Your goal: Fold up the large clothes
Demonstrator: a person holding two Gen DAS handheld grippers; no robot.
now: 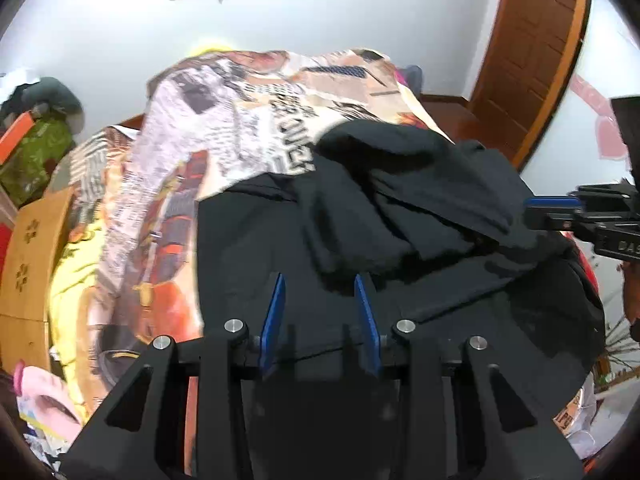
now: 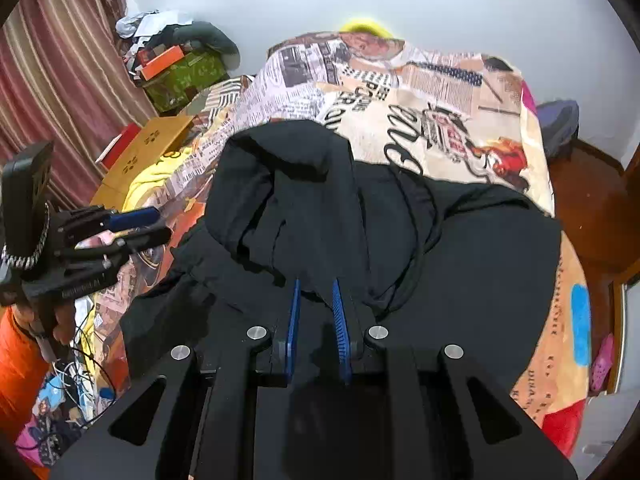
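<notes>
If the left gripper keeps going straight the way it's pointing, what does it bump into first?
Most likely the black hoodie on the bed: the left gripper points down at its dark cloth, with nothing else in between, though depth is unclear.

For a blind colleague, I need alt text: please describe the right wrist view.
A black hooded sweatshirt lies rumpled on a bed covered with a newspaper-print sheet, hood toward the far wall. The right gripper hovers over it, blue pads nearly together, holding nothing visible; the left gripper is at the left edge.
</notes>
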